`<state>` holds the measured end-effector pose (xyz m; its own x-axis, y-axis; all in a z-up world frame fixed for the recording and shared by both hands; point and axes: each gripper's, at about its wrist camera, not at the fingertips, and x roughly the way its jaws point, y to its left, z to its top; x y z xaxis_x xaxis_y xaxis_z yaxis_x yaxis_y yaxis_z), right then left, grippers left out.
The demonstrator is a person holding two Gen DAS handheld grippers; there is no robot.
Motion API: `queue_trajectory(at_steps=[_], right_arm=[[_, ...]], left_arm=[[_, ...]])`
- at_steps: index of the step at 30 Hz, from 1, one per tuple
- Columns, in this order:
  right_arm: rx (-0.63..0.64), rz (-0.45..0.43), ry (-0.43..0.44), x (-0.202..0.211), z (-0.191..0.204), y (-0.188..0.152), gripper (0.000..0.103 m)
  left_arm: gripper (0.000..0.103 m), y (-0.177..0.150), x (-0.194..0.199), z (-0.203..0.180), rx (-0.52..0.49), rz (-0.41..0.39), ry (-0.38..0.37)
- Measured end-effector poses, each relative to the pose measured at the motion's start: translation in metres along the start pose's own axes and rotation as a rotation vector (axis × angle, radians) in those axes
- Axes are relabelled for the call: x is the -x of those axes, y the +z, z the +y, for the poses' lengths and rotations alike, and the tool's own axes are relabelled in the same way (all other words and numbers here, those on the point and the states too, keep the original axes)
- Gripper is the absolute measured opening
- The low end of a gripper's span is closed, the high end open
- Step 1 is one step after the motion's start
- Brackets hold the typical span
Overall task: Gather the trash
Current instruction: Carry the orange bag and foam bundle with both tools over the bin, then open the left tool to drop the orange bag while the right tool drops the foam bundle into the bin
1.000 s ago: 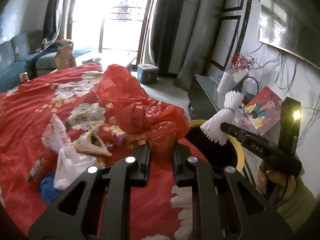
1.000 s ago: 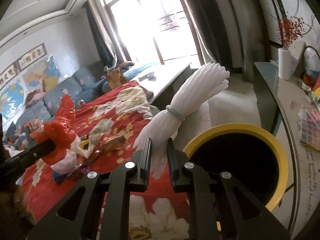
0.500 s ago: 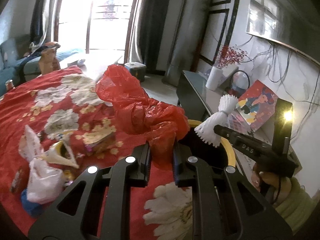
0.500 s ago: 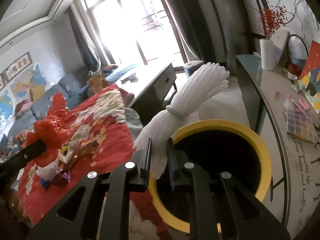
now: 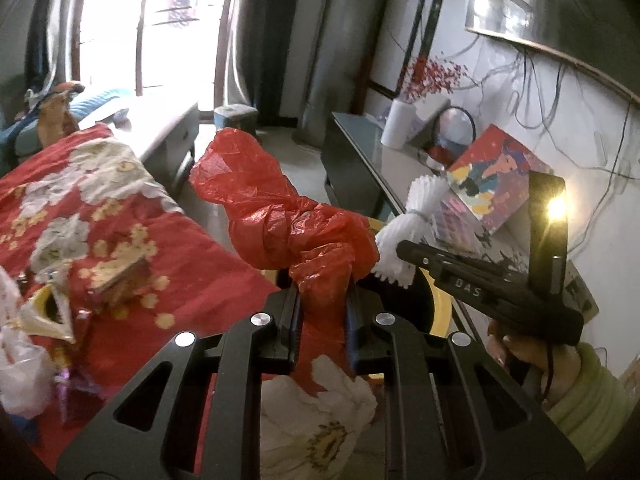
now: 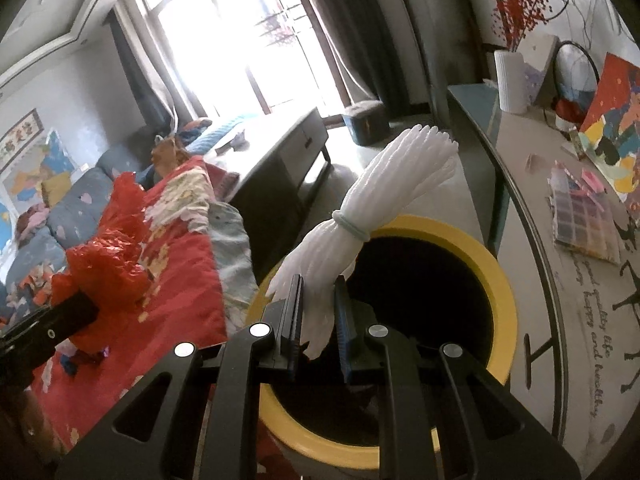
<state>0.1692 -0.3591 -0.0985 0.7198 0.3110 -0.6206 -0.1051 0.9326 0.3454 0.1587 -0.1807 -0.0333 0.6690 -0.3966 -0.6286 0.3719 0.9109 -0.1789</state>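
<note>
My left gripper (image 5: 320,312) is shut on a crumpled red plastic bag (image 5: 280,216), held at the table's edge beside the bin. My right gripper (image 6: 318,312) is shut on a white foam net bundle (image 6: 372,216) tied with a rubber band, held above the dark mouth of the yellow-rimmed trash bin (image 6: 500,280). The bundle (image 5: 416,224) and the right gripper (image 5: 404,252) also show in the left wrist view, with a sliver of the bin rim (image 5: 440,300). The red bag (image 6: 108,252) shows at the left of the right wrist view.
A table with a red floral cloth (image 5: 120,216) holds more wrappers and a white bag (image 5: 24,360) at the left. A dark side cabinet (image 6: 560,240) with a white vase (image 6: 510,80), painting and papers stands right of the bin. A coffee table (image 6: 280,148) and sofa lie behind.
Both grippers have moved right, away from the table's littered middle toward the bin. The foam bundle now hangs over the bin's mouth; the red bag has reached the table's edge.
</note>
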Motion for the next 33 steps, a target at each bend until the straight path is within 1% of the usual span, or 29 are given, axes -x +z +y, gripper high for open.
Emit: queue_trajectory(at_steps=[12,15,22,24,26,27,28,30,32,33], right_arm=[[-0.026,0.086,-0.034,-0.018,-0.027,-0.014,0.015],[-0.028,0.096,-0.038,-0.019,-0.03,-0.016,0.017],[-0.039,0.116,-0.038,-0.022,-0.037,-0.018,0.018],[-0.037,0.118,-0.043,-0.022,-0.037,-0.018,0.02],[-0.04,0.117,-0.045,-0.02,-0.037,-0.018,0.025],[-0.04,0.115,-0.047,-0.02,-0.037,-0.018,0.028],[-0.038,0.112,-0.051,-0.019,-0.038,-0.017,0.03],[-0.036,0.106,-0.055,-0.018,-0.038,-0.017,0.035],[-0.039,0.098,-0.06,-0.016,-0.039,-0.016,0.038],[-0.04,0.093,-0.061,-0.015,-0.038,-0.015,0.04]], left_arm=[[0.012,-0.008,-0.047,-0.016,-0.053,0.103,-0.044],[0.012,-0.01,-0.057,-0.017,-0.06,0.126,-0.047],[0.012,-0.01,-0.073,-0.02,-0.082,0.163,-0.062],[0.013,-0.009,-0.077,-0.022,-0.081,0.168,-0.064],[0.016,-0.009,-0.077,-0.02,-0.073,0.168,-0.067],[0.02,-0.009,-0.077,-0.019,-0.067,0.168,-0.069],[0.027,-0.009,-0.076,-0.018,-0.063,0.167,-0.072],[0.036,-0.008,-0.075,-0.017,-0.056,0.164,-0.075],[0.041,-0.007,-0.072,-0.016,-0.046,0.156,-0.081],[0.045,-0.007,-0.07,-0.015,-0.04,0.152,-0.081]])
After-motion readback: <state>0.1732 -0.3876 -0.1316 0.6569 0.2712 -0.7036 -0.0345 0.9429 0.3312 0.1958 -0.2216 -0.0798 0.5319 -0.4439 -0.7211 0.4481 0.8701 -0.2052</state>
